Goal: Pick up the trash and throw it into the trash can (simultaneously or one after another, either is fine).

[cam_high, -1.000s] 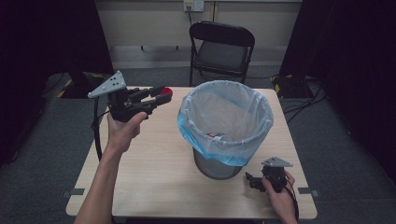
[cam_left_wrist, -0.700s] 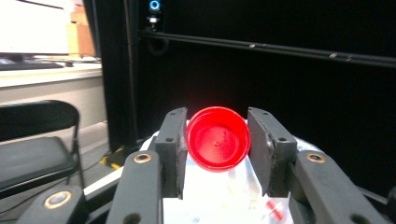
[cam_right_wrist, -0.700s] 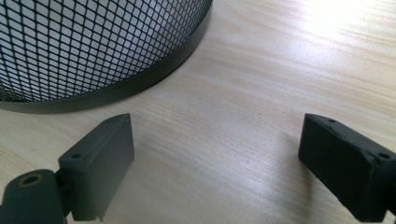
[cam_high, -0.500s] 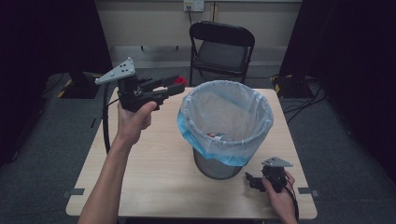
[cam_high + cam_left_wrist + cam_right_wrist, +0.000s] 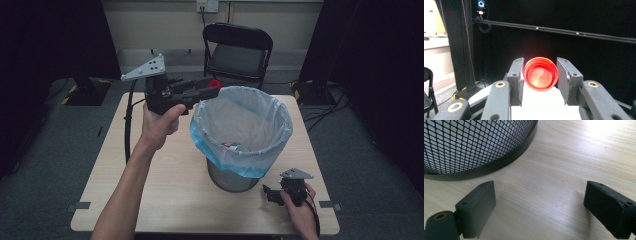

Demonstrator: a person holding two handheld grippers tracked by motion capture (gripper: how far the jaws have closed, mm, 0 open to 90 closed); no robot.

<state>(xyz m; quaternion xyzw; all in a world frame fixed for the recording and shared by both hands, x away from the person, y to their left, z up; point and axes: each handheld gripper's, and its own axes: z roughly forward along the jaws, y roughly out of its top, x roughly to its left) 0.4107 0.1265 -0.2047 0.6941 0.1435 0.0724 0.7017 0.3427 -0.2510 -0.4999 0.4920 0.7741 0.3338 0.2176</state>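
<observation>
A round red cap [image 5: 540, 73] sits clamped between the jaws of my left gripper [image 5: 540, 75], its hollow side facing the camera. In the high view that left gripper [image 5: 212, 86] is raised above the table, and the red cap [image 5: 214, 84] is at the far left rim of the mesh waste bin [image 5: 241, 131], which is lined with a blue-white plastic bag. My right gripper [image 5: 268, 193] rests low on the table at the front right, just beside the bin's base. In the right gripper view its jaws stand wide apart over bare wood, the right gripper [image 5: 540, 207] holding nothing.
The bin's black mesh wall [image 5: 469, 145] is close ahead of the right gripper. Some litter lies inside the bag [image 5: 235, 146]. A black folding chair [image 5: 239, 50] stands behind the wooden table [image 5: 165, 190]. Dark curtains and cables surround the area.
My left gripper has risen and travelled right with the red cap, from over the table's left part to the bin's rim. The right gripper has stayed put.
</observation>
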